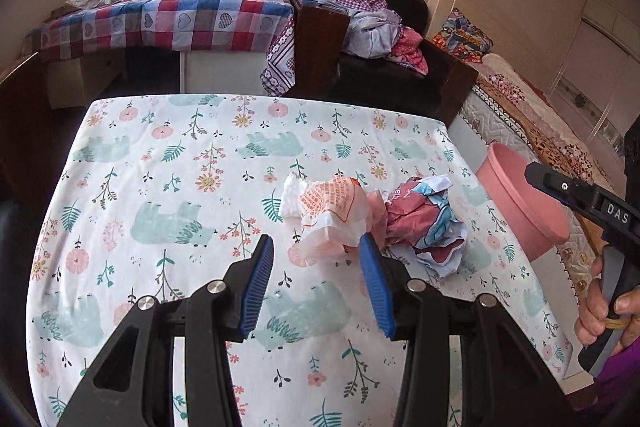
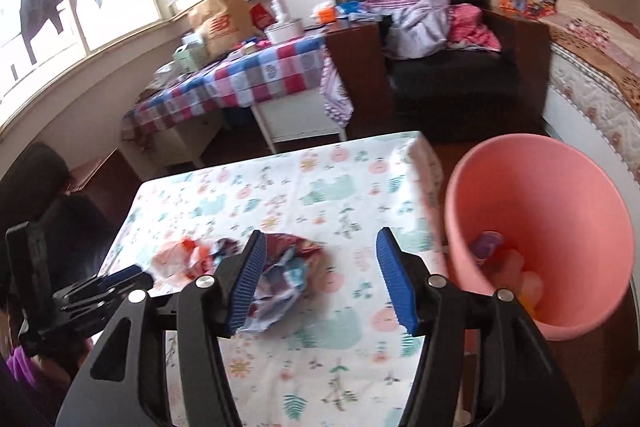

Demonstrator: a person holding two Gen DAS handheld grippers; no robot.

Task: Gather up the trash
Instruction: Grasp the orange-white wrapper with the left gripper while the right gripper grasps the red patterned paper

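The left gripper (image 1: pixel 316 255), black with ribbed blue pads, hung over the small table (image 1: pixel 160 155) draped in a white cloth printed with flowers and mint-green bears. Its jaws stood apart with nothing pressed between them; its right pad's tip sat at the near edge of a crumpled white-and-orange plastic wrapper (image 1: pixel 328 211), and the left pad was over bare cloth.

Touching that wrapper on its right lay a second piece of trash, a crumpled pink, blue and white paper wrapper (image 1: pixel 424 223), toward the right side of the table.

Further right, the right gripper (image 2: pixel 320 271), of the same black-and-blue build, was held in a hand (image 1: pixel 600 311) with a purple sleeve. Its jaws were parted and empty; in the right wrist view the left pad overlapped the crumpled paper wrapper (image 2: pixel 280 271), though whether it touched I could not tell through the blur, and the right pad stood over open cloth.

Just off the table's right edge stood a round salmon-pink plastic bin (image 2: pixel 560 195), tilted in the view, with a few pale and purple bits (image 2: pixel 508 267) lying at its bottom. Behind it ran a bed with a patterned quilt (image 1: pixel 516 95).
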